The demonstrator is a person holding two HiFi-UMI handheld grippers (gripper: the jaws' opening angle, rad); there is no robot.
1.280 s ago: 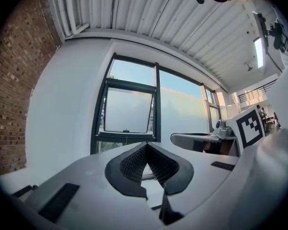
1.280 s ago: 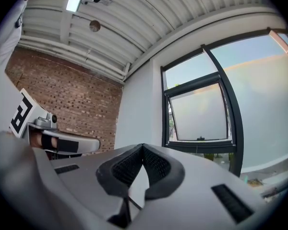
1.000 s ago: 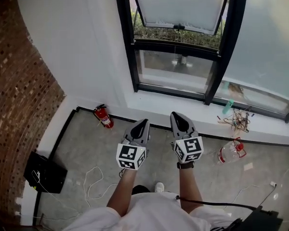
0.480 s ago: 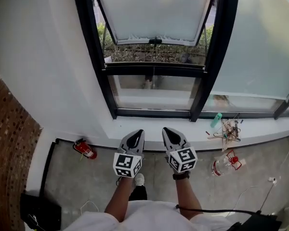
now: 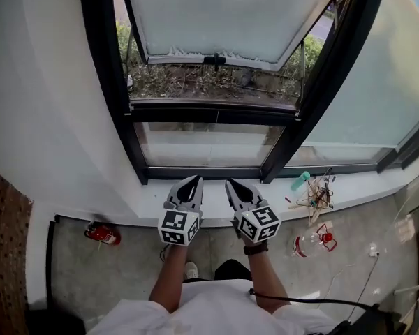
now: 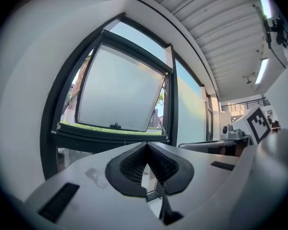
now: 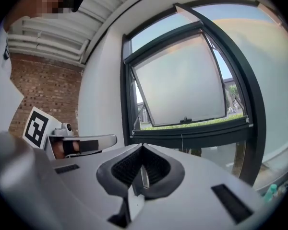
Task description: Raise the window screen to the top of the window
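Observation:
The black-framed window [image 5: 208, 112] stands straight ahead. Its frosted upper sash [image 5: 216, 12] is tilted outward, with a black handle [image 5: 214, 60] on its lower edge. I cannot pick out a screen in the opening. A thin cord [image 7: 181, 139] hangs at the middle of the crossbar. My left gripper [image 5: 193, 180] and right gripper [image 5: 232, 183] are side by side over the white sill [image 5: 146, 195], below the lower pane, both shut and empty. The sash [image 6: 120, 95] fills the left gripper view beyond the left gripper [image 6: 146, 145]. The right gripper [image 7: 143, 147] points at the sash [image 7: 182, 85] too.
A red fire extinguisher [image 5: 101, 234] lies on the floor at the left wall. Wire hangers [image 5: 314, 195] and a teal bottle [image 5: 300, 181] lie on the sill to the right. A plastic bottle with a red cap [image 5: 313, 240] and cables [image 5: 349, 278] are on the floor.
The person has walked up to the window; it now looms larger. Both grippers went forward from over the floor to over the sill, still shut.

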